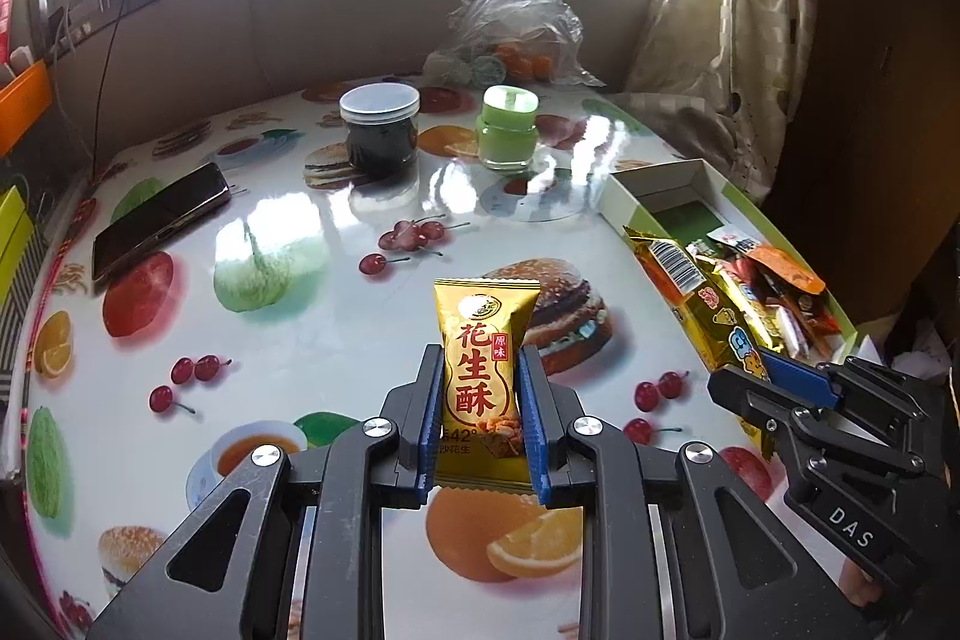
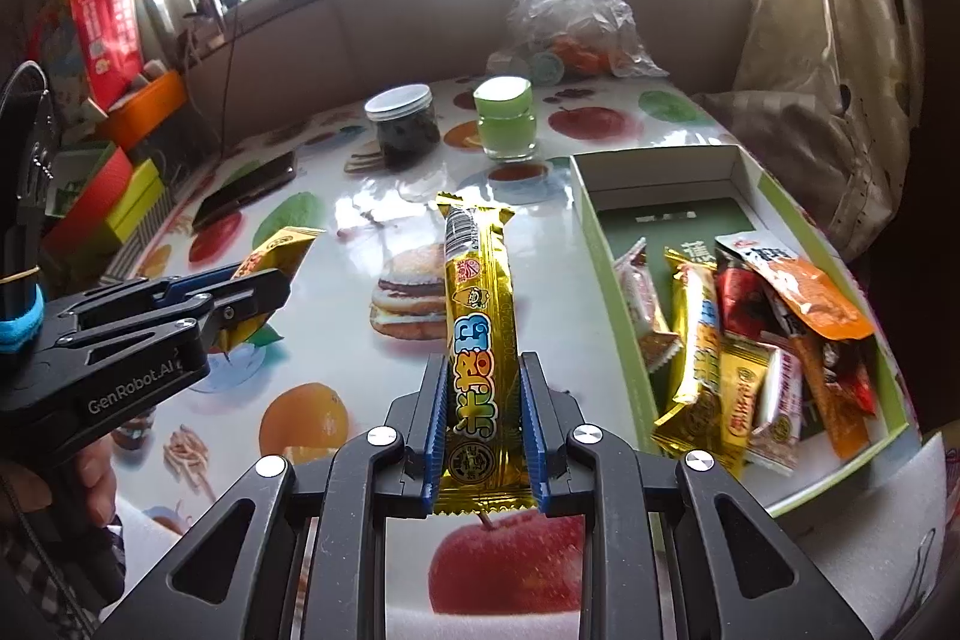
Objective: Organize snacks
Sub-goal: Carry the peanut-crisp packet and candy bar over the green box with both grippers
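Your left hand-held gripper (image 1: pixel 483 400) is clamped narrow on a short yellow peanut-crisp packet (image 1: pixel 483 370), which stands upright between the blue pads at the lower centre of the left wrist view, clear of the fruit-printed bench (image 1: pixel 312 280) beneath it. Your right hand-held gripper (image 2: pixel 483 418) is likewise closed tight on a long gold snack bar (image 2: pixel 480 340), held lengthwise so its barcode end points toward the middle of the right wrist view. In that same view your left hand-held gripper shows at the left edge with the yellow packet in its jaws, and part of your hand (image 2: pixel 90 472) shows below it at lower left. The open box (image 2: pixel 600 244) with the green rim lies at the right of the frame, beside the gold bar; its near end holds a heap of mixed snack packets (image 2: pixel 768 352), gold, red and orange, while its far end is bare. Toward the upper centre of both views a dark jar with a white lid (image 1: pixel 379 130) and a green jar (image 1: pixel 506 127) stand near each other, with a crumpled clear plastic bag (image 1: pixel 516 22) behind them. A phone (image 1: pixel 159 220) lies flat on the bench at the left of the left wrist view.
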Demonstrator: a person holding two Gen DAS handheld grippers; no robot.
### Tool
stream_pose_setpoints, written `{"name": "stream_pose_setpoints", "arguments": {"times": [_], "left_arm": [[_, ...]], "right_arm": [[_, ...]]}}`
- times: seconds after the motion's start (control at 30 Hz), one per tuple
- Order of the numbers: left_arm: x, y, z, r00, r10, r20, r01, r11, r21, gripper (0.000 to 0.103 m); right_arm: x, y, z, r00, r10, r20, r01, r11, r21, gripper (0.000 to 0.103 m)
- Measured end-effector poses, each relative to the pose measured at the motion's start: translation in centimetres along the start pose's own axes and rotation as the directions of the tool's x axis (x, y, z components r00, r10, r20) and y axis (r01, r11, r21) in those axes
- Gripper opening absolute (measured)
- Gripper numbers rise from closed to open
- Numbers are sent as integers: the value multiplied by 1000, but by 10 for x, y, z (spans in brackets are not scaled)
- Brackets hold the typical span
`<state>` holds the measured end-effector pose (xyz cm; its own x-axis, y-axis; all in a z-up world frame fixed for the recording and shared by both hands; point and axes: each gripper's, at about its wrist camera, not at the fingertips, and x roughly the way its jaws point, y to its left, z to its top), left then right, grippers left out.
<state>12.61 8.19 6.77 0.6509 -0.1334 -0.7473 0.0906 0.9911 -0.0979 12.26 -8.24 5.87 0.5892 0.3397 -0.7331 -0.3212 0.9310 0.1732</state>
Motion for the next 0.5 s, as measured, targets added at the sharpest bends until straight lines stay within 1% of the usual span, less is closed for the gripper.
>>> {"name": "stream_pose_setpoints", "arguments": {"times": [0.5], "left_arm": [[-13, -43, 3, 999, -33, 32, 32, 999, 37, 25]], "right_arm": [[-41, -37, -12, 998, -27, 60, 23, 998, 56, 21]]}}
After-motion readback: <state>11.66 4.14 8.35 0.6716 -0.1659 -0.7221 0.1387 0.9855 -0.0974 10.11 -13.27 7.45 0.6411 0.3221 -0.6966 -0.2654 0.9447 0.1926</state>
